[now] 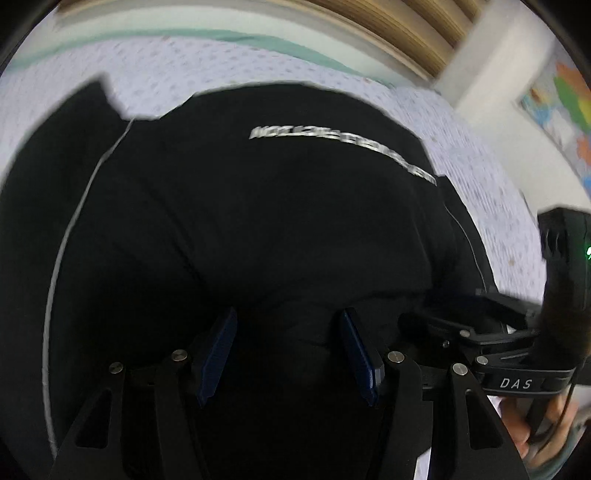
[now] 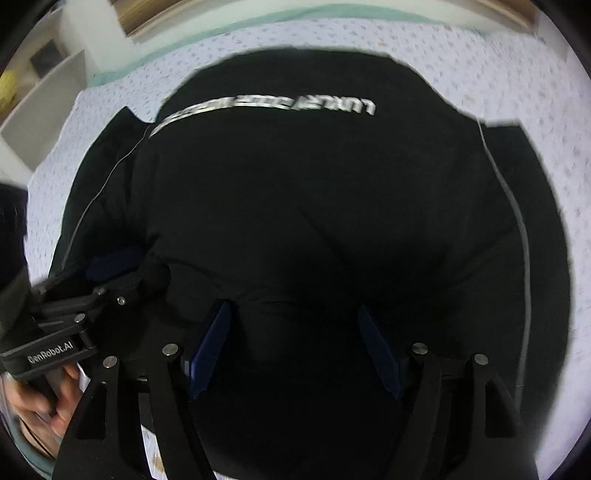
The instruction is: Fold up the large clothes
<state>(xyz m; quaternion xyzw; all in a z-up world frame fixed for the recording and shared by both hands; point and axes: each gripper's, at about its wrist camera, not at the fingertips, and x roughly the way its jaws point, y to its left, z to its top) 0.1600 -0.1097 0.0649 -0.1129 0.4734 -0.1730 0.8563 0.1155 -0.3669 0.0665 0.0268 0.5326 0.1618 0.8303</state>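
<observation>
Bed with a pale lilac dotted sheet (image 1: 229, 70) and a mint-green edge at the far side; wooden slats (image 1: 399, 33) behind it, a colourful map poster (image 1: 561, 99) on the wall to the right in the left wrist view. White shelf unit (image 2: 48, 92) upper left in the right wrist view.

Black garment (image 1: 258, 221) spread over the sheet, filling most of both views. White printed lettering (image 1: 343, 147) runs across it; blurred, unreadable. Thin white piping line (image 1: 62, 251) curves down the garment's left side, another on the far side (image 2: 517, 229).

Left gripper (image 1: 288, 328): blue-padded fingers (image 1: 218, 354) spread wide apart, a raised fold of the black cloth sitting between them. Pads not pressed on the fabric, as far as the dark view allows. The right gripper's body, marked "DAS", shows at the right edge of this view, just beside the left one, with a bare hand (image 1: 546, 432) holding it.

Right gripper (image 2: 293, 321): fingers (image 2: 208, 350) likewise wide apart, cloth bunched between them, not pinched. The left gripper's body, labelled "GenRobot.AI", shows lower left here, its blue tip over the garment's near edge, held by a hand (image 2: 48, 402).

Both grippers low over the near hem, side by side.
</observation>
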